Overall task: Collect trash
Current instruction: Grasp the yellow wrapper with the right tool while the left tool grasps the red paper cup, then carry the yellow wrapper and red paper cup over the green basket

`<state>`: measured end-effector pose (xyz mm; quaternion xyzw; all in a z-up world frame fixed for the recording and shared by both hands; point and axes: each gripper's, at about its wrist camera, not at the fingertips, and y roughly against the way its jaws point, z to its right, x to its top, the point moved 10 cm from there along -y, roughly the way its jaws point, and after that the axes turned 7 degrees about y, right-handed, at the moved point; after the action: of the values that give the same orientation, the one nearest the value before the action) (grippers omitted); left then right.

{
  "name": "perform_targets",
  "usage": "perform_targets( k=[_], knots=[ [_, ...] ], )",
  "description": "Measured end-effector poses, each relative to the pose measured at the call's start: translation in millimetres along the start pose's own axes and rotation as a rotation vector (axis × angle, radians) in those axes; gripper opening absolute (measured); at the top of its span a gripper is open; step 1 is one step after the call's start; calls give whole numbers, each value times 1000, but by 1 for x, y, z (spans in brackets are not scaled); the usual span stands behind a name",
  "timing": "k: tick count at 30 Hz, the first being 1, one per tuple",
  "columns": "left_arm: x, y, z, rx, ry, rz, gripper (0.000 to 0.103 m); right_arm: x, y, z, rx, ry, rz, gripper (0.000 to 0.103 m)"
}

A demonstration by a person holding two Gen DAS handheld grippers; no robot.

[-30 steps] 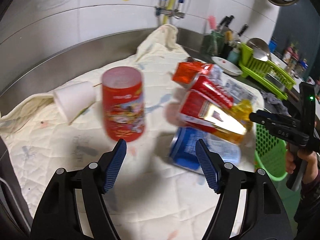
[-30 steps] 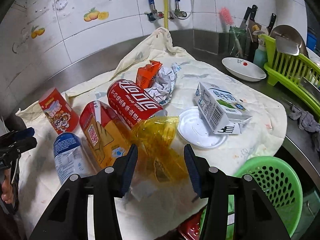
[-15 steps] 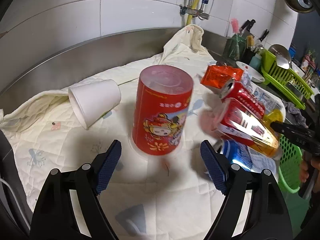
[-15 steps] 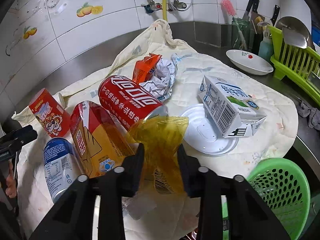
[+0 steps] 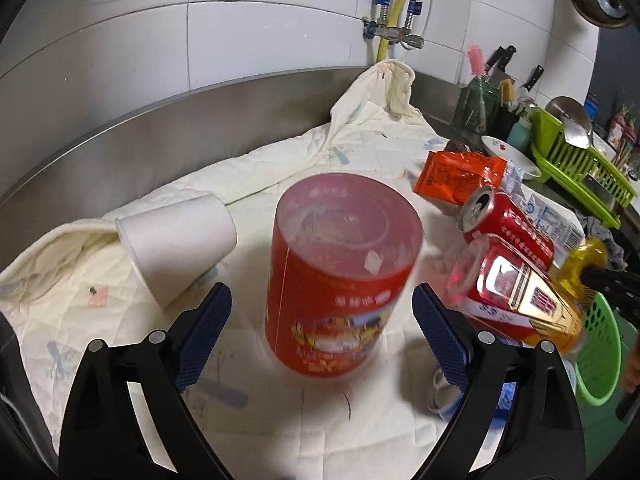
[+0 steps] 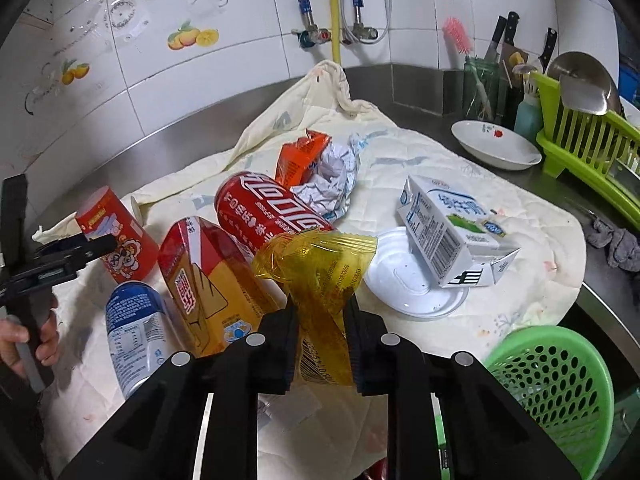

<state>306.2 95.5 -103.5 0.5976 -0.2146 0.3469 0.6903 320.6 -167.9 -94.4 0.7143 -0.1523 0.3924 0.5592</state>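
Observation:
A red cartoon-print cup (image 5: 344,264) stands upside down on the cream quilted cloth (image 5: 280,420). My left gripper (image 5: 320,292) has its jaws on either side of the cup and opening, with neither pad touching it. A white paper cup (image 5: 180,244) lies on its side to the left. My right gripper (image 6: 320,308) is shut on a crumpled yellow wrapper (image 6: 320,264) above the cloth's front edge. A red cola can (image 6: 268,208), a red-and-gold carton (image 6: 208,284) and a blue can (image 6: 136,328) lie left of it. A green basket (image 6: 552,380) sits at lower right.
An orange wrapper (image 6: 300,156), crumpled paper (image 6: 332,180), a milk carton (image 6: 444,228) and a white lid (image 6: 408,284) lie on the cloth. A bowl (image 6: 496,148), a green dish rack (image 6: 588,148) and a grey rag (image 6: 616,240) stand on the steel counter to the right.
The left gripper moved in on the red cup with its jaws spreading, and the cup now stands between them. The right jaws closed onto the yellow wrapper.

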Motion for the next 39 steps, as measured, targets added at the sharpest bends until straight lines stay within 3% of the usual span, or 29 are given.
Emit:
perform_targets(
  k=[10, 15, 19, 29, 39],
  knots=[
    [1, -19, 5, -19, -8, -7, 89, -6, 32, 18, -36, -38, 40, 21],
    [0, -21, 7, -28, -15, -11, 71, -22, 44, 32, -70, -62, 31, 21],
    [1, -18, 6, -39, -4, -5, 70, -36, 51, 44, -98, -78, 17, 21],
    [12, 28, 16, -63, -28, 73, 69, -80, 69, 79, -188, -136, -23, 21],
    [19, 84, 75, -204, -78, 124, 69, -144, 80, 133, -273, -259, -98, 22]
  ],
)
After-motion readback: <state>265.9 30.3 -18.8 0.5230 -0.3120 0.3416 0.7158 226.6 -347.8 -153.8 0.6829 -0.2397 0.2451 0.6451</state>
